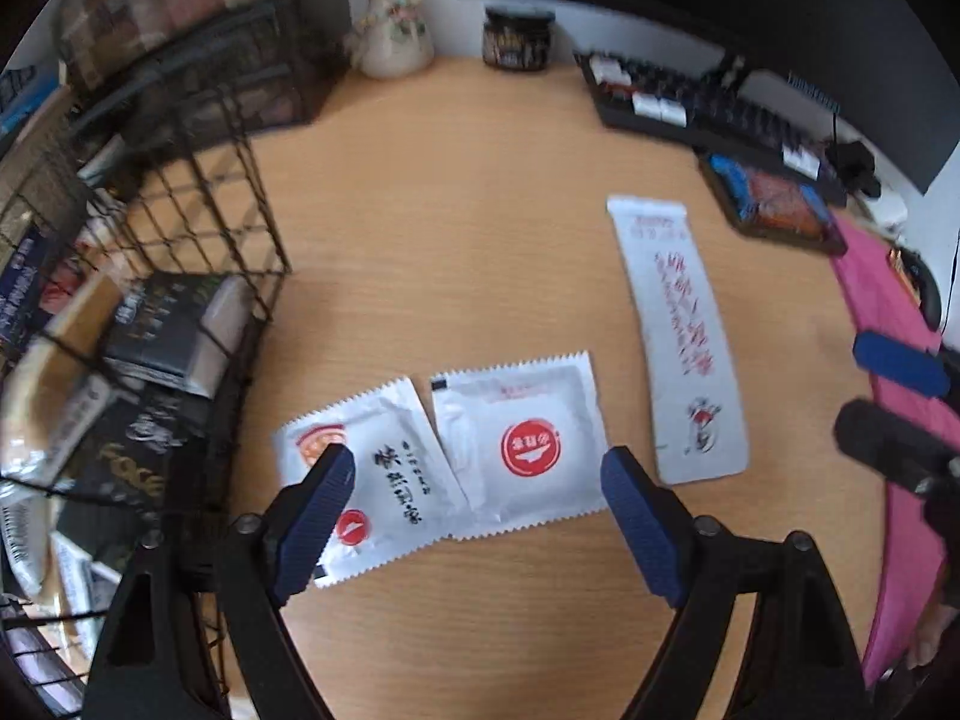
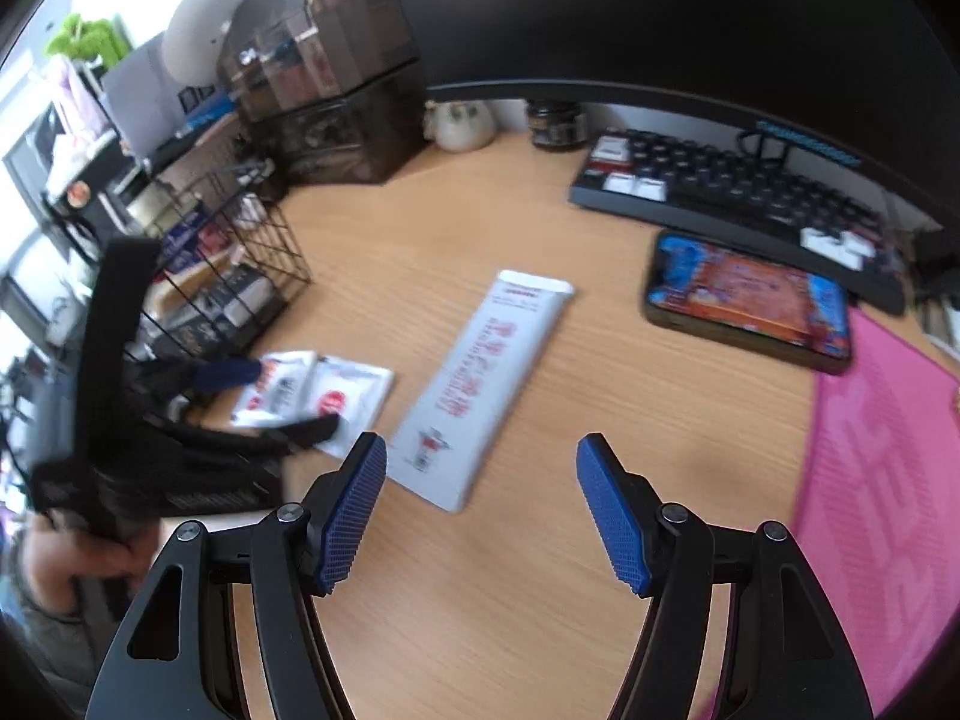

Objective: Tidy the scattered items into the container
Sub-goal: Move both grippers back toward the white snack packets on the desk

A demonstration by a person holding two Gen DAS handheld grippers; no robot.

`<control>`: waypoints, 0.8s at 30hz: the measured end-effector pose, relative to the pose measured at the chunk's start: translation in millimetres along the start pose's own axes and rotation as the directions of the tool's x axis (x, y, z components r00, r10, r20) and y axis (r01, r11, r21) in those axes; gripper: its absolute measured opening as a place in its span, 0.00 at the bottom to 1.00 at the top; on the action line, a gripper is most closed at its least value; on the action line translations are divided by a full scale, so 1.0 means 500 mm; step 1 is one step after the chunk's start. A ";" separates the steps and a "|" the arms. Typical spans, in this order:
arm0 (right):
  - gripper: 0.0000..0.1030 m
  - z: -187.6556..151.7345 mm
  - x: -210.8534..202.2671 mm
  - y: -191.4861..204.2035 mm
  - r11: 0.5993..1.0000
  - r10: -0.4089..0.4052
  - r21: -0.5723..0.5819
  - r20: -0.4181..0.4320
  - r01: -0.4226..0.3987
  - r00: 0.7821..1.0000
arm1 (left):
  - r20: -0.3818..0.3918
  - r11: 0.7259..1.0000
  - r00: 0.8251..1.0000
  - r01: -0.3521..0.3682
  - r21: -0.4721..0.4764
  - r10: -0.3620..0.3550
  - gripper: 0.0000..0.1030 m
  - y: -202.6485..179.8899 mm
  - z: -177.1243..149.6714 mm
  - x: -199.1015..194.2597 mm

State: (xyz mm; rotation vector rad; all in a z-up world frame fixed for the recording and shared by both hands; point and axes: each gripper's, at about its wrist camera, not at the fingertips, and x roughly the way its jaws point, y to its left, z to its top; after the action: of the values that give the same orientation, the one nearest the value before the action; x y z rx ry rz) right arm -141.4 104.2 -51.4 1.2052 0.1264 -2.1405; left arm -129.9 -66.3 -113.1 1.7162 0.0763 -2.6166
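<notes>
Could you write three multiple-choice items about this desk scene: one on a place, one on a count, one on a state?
1. Where is the wire basket relative to the two square sachets?
A. to their left
B. to their right
C. on top of them

2. How many white packets lie loose on the desk?
A. one
B. three
C. five

3. In what state is the left gripper?
A. shut on a sachet
B. open, holding nothing
C. shut on the phone

Answers:
1. A: in the left wrist view the basket stands left of the left sachet and the right sachet.
2. B: two square sachets and one long packet are seen.
3. B: its jaws stand wide apart above the sachets and the pads press on nothing.
</notes>
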 end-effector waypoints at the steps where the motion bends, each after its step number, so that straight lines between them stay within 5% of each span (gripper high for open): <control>1: 0.65 0.005 0.002 -0.002 1.000 0.015 0.005 0.002 -0.015 1.000 | -0.005 1.000 1.000 -0.002 0.009 0.002 0.83 -0.003 0.000 0.006; 7: 0.65 0.001 -0.010 -0.024 1.000 -0.011 0.019 0.007 0.011 1.000 | 0.023 0.998 1.000 -0.003 0.064 0.001 0.83 -0.048 0.004 0.015; 16: 0.65 -0.037 -0.072 -0.098 0.994 -0.061 0.090 0.029 0.058 0.998 | 0.009 0.972 0.995 0.097 0.213 -0.101 0.84 -0.207 -0.002 0.023; 19: 0.65 -0.045 -0.088 -0.113 0.993 -0.070 0.101 0.032 0.067 0.997 | -0.011 0.967 0.987 0.161 0.198 -0.162 0.84 -0.216 0.005 0.012; 24: 0.65 -0.041 -0.078 -0.119 0.993 -0.065 0.104 0.026 0.062 0.998 | 0.046 0.980 0.991 0.114 0.160 -0.123 0.84 -0.167 0.019 -0.035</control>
State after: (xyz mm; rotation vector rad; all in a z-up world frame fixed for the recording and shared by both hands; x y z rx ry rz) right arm -148.2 177.8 -46.1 1.2432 0.0421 -2.2433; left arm -134.5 16.4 -90.6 1.7343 -0.0305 -2.8251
